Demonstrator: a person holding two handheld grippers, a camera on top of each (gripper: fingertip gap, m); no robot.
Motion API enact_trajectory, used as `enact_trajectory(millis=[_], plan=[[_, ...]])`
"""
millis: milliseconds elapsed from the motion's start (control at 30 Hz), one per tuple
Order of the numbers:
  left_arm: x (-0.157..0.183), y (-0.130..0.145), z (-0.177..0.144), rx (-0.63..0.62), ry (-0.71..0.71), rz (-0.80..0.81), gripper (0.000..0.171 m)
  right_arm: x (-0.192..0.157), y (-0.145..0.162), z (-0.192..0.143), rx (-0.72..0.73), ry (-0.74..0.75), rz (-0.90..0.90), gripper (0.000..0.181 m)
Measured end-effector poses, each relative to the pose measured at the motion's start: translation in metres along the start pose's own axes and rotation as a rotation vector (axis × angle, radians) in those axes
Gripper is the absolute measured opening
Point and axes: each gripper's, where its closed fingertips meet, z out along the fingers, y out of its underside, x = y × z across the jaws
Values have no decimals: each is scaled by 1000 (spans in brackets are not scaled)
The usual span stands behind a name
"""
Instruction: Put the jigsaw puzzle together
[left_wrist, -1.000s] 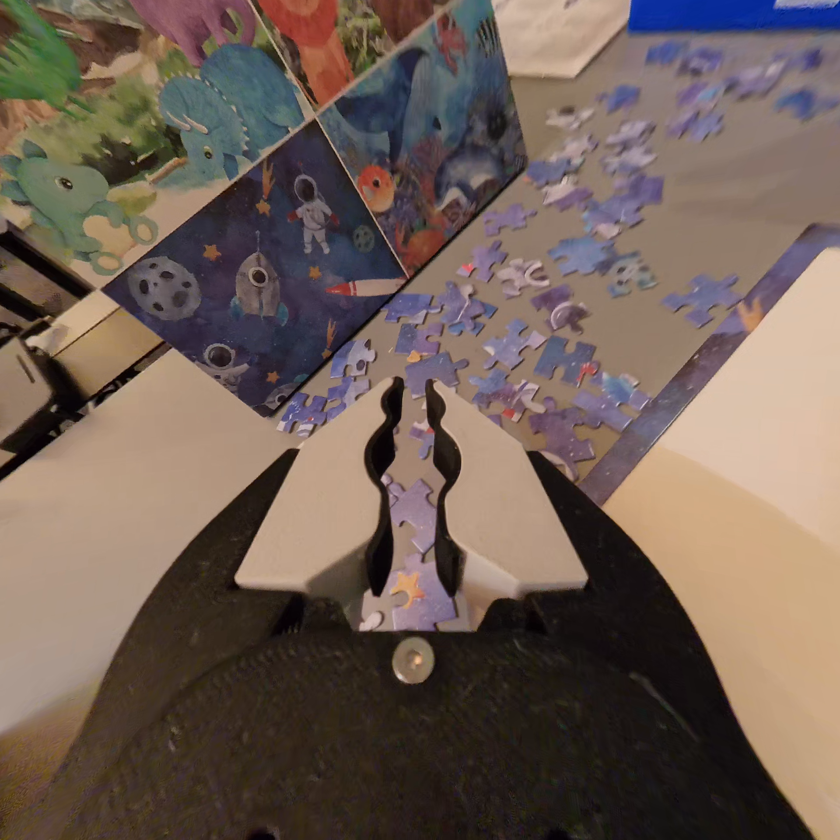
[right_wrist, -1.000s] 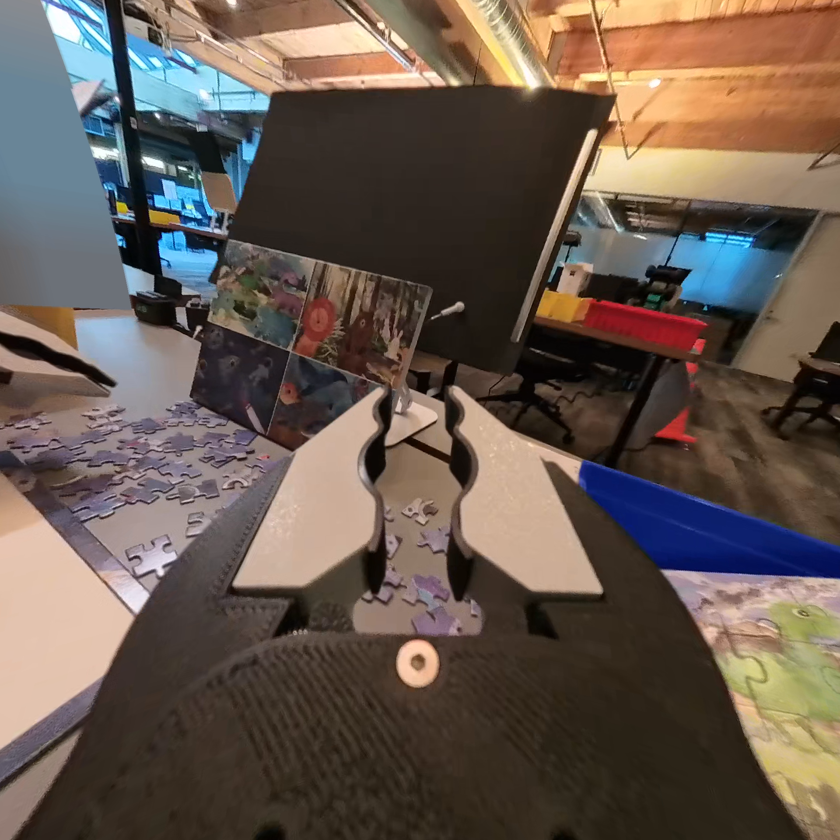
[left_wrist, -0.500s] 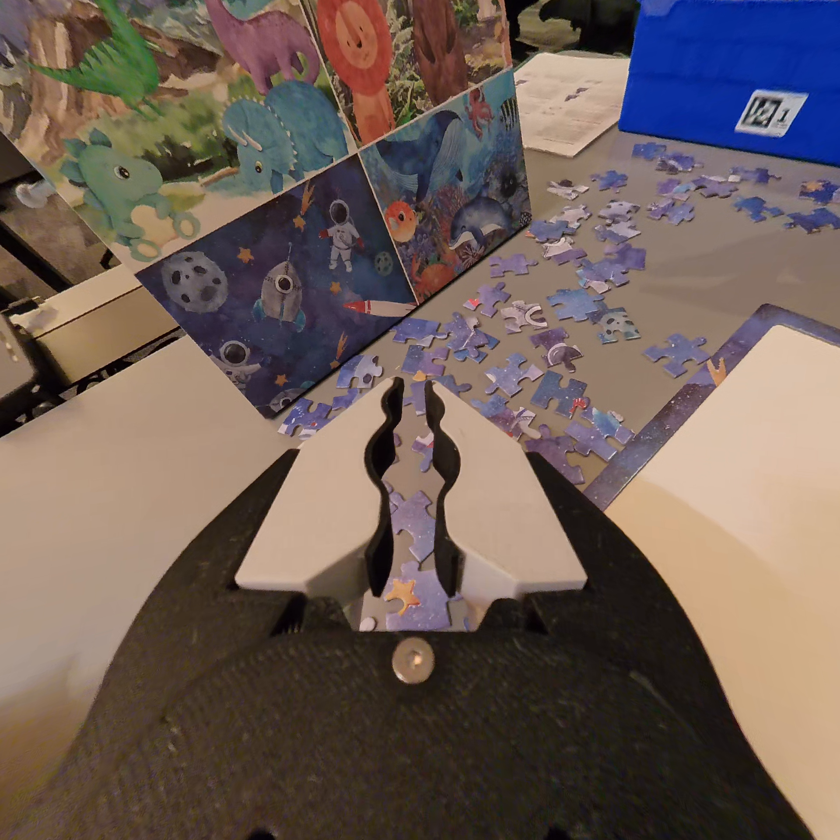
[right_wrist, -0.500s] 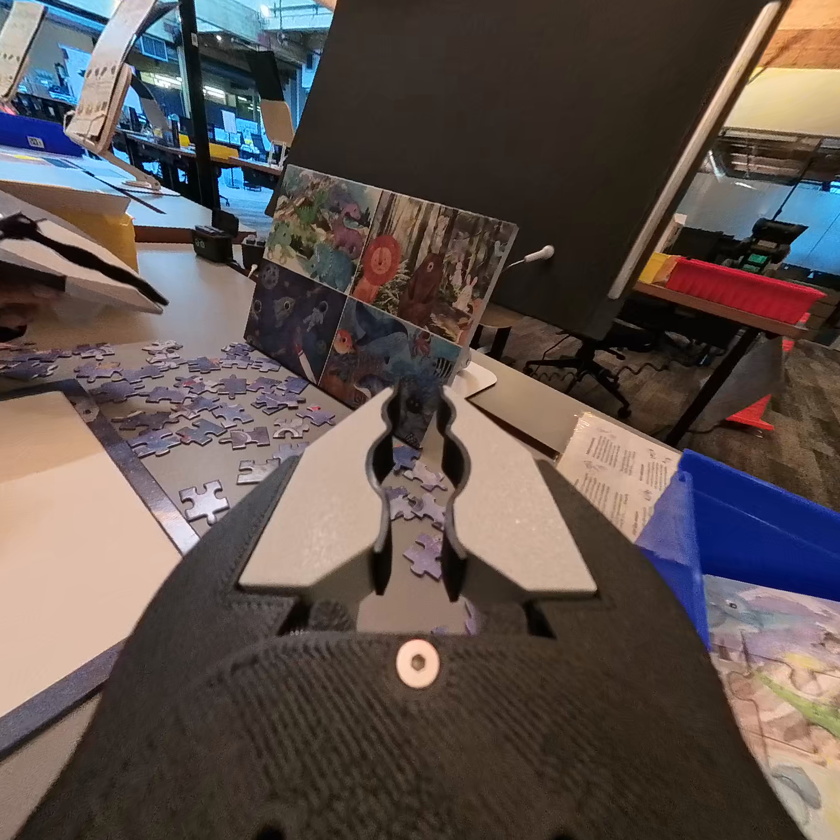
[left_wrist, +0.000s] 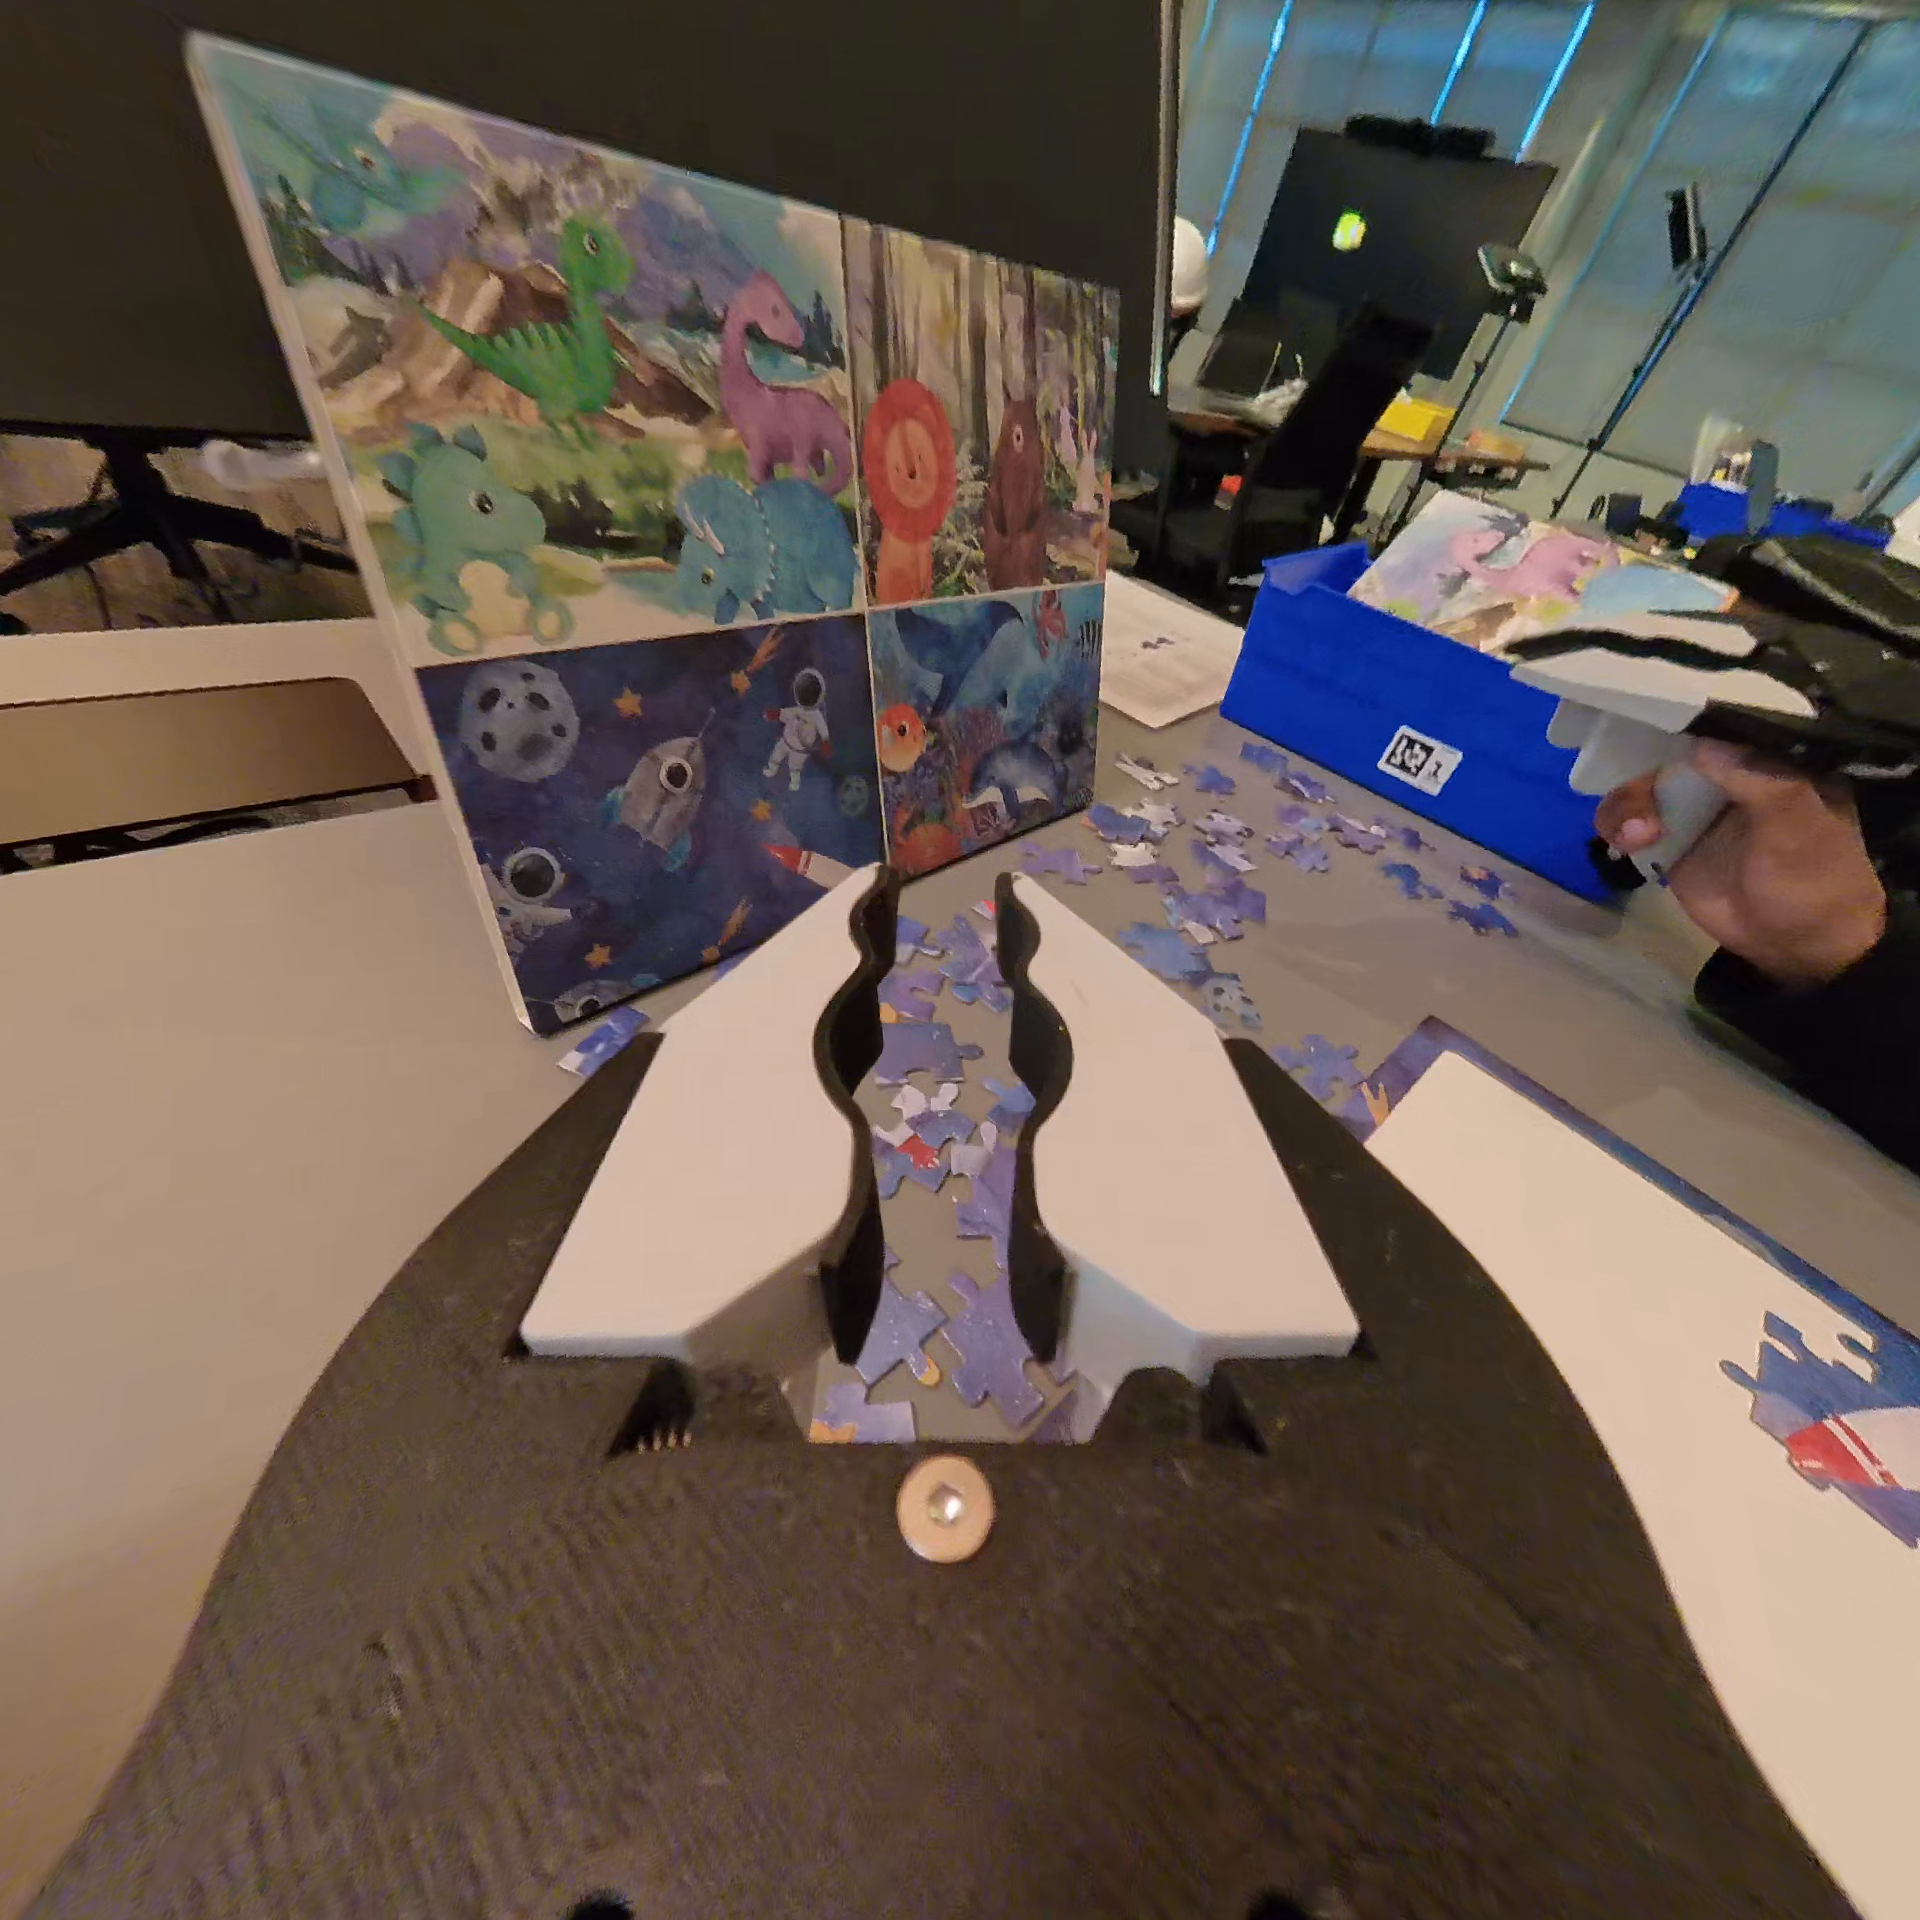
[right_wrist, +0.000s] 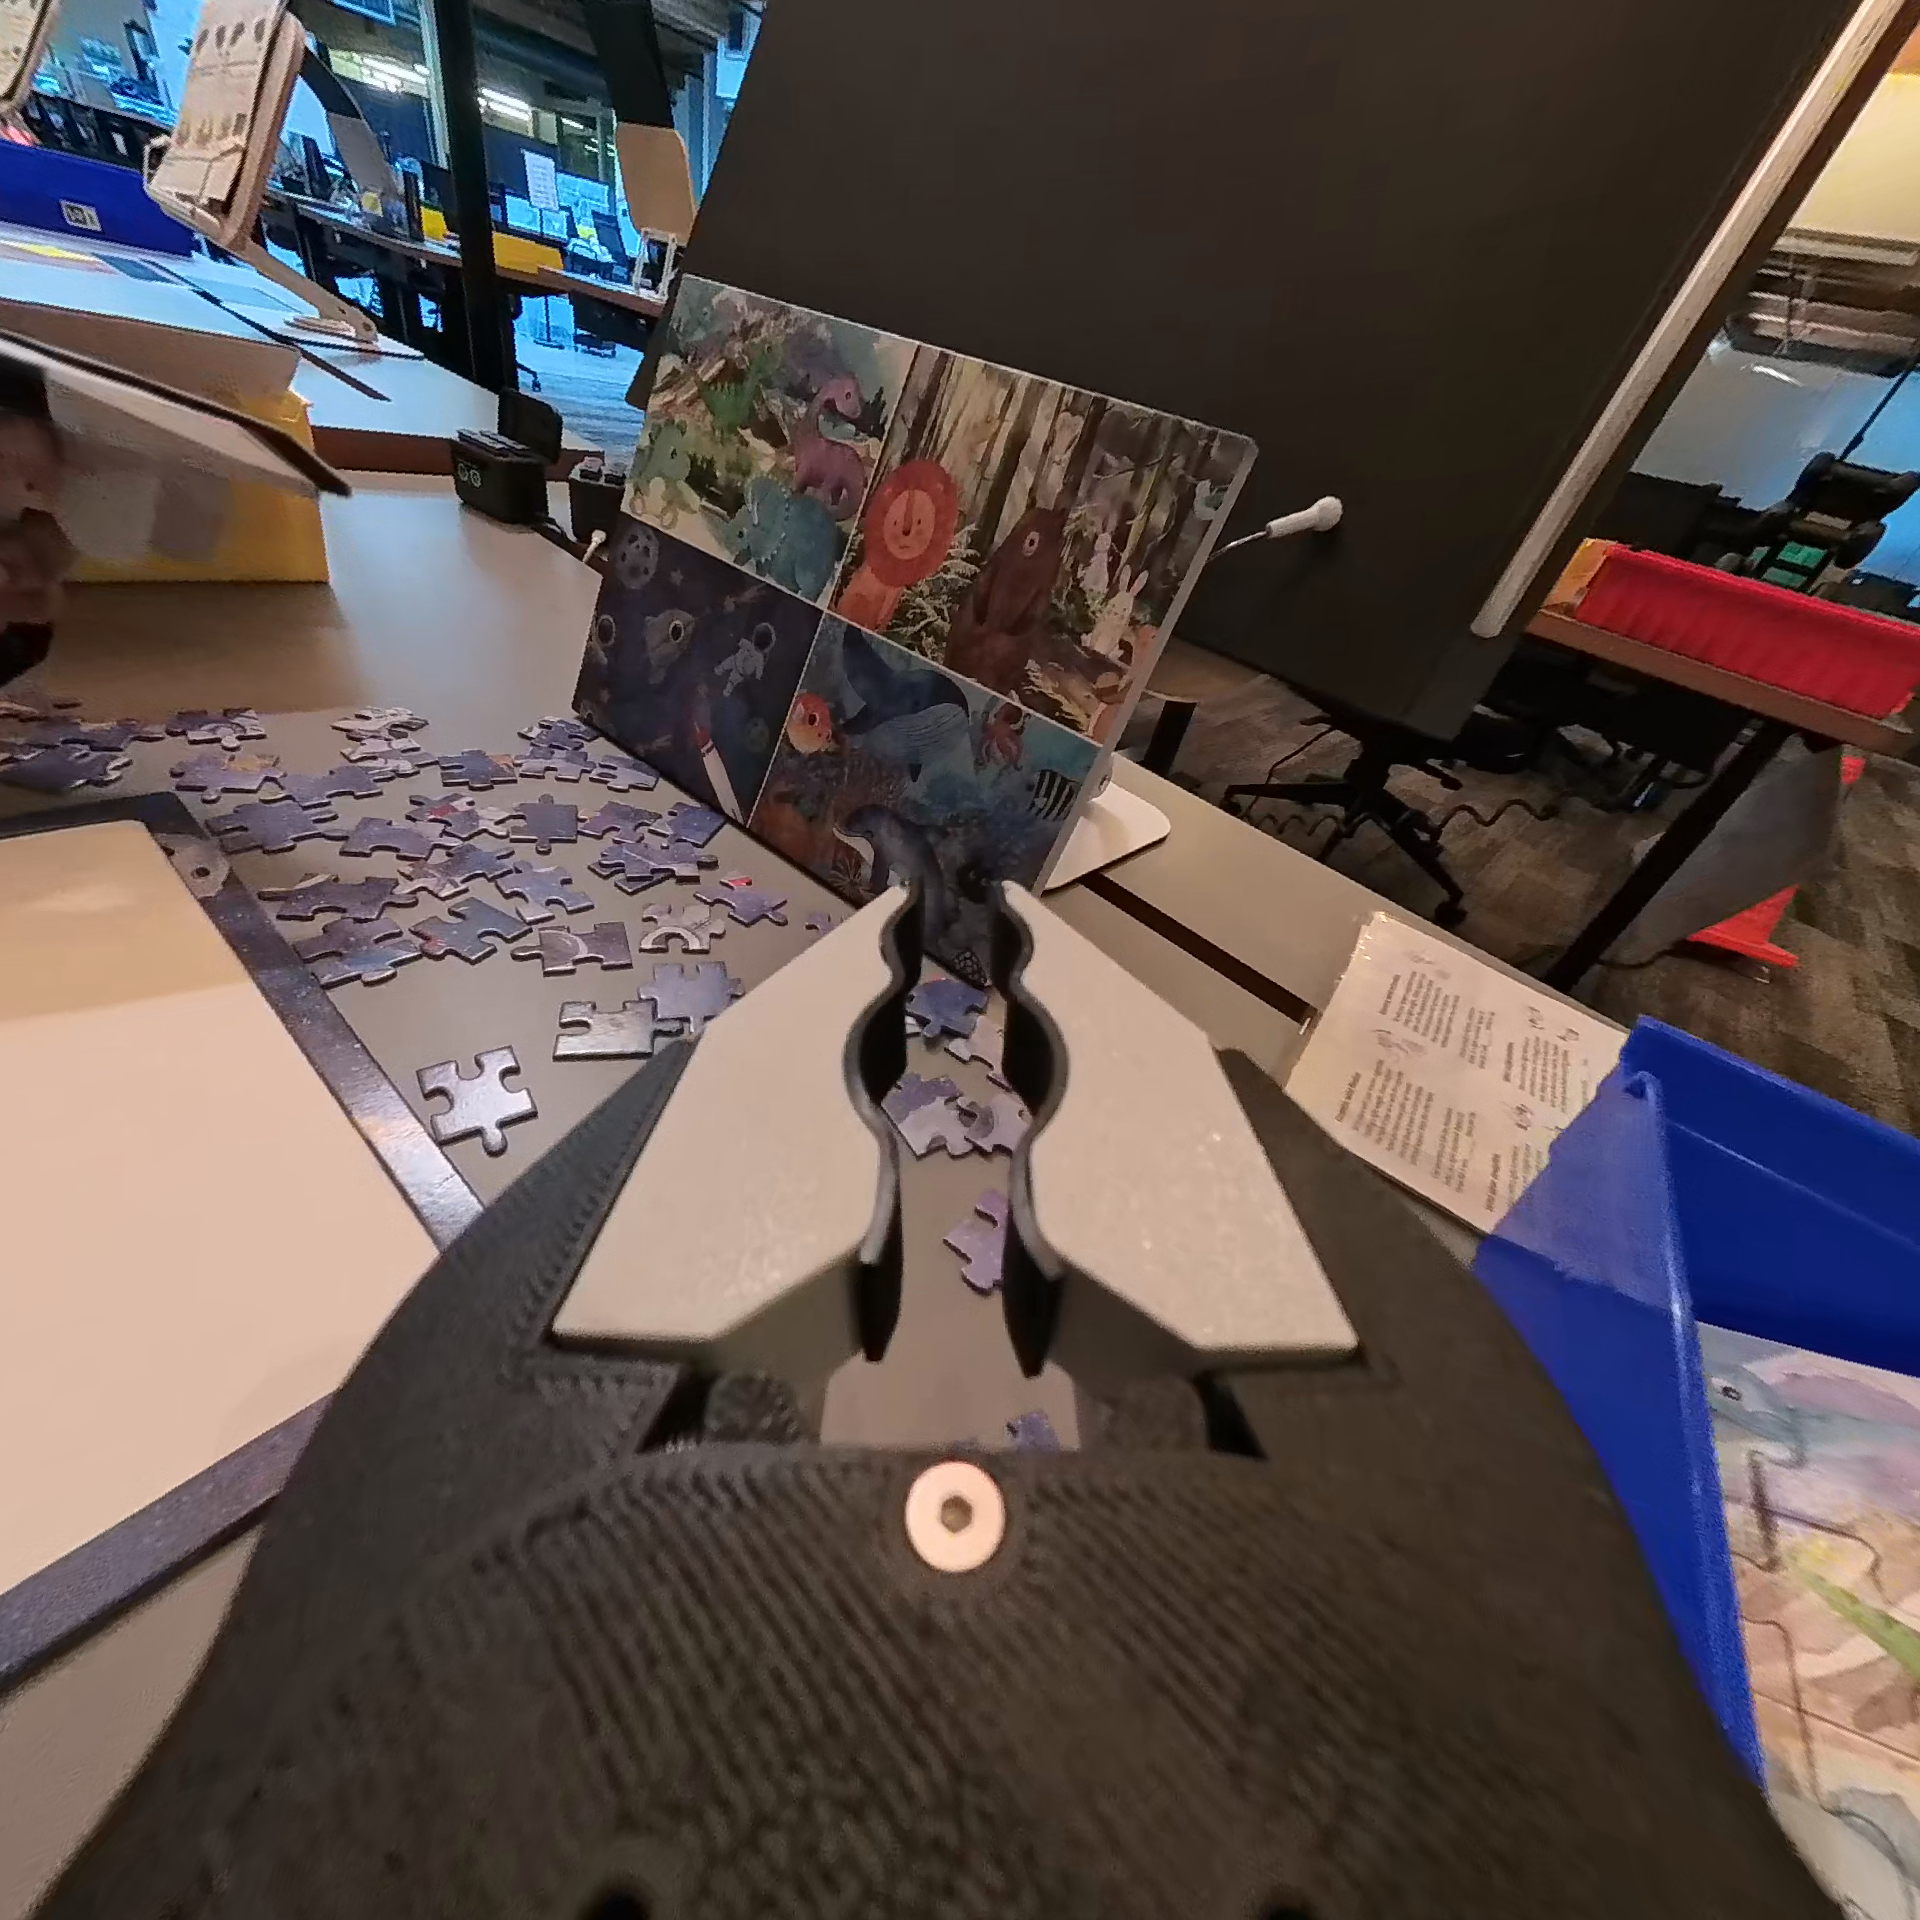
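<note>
Below left tool (left_wrist: 943, 894), loose puzzle pieces (left_wrist: 925, 1049), untouched

My left gripper (left_wrist: 940, 894) and right gripper (right_wrist: 956, 904) match: pale grey wedge fingers, wavy black inner pads, ribbed black housing, one silver screw (left_wrist: 943, 1507) behind the fingers.

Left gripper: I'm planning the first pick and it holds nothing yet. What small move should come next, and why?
Probably lower the left gripper onto the loose pieces lying just beneath its fingers and close on one. Both grippers are open and empty, the tray holds only a small joined patch at its edge, and nearly all pieces still lie scattered before the reference picture.
</note>
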Motion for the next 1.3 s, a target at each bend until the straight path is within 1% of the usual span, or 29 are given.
enact_trajectory(millis=[133, 267, 567, 600, 733, 867, 1300], plan=[[6, 11, 7, -65, 12, 27, 19, 1, 1, 0, 0, -2, 9, 10], [3, 13, 8, -79, -22, 69, 20, 0, 1, 0, -2, -4, 9, 10], [-6, 0, -2, -28, -96, 123, 18, -3, 2, 2, -10, -8, -4, 9], [-8, -1, -4, -27, -105, 130, 17, -2, 2, 2, -11, -8, -3, 9], [-14, 0, -7, -51, -131, 179, 0, 0, 4, 2, -18, -3, -1, 9], [-21, 3, -8, -83, -188, 243, 0, 2, 5, 1, -15, -3, 15, 8], [-21, 5, -8, -92, -190, 235, 0, 3, 9, 3, -28, -7, 22, 8]])
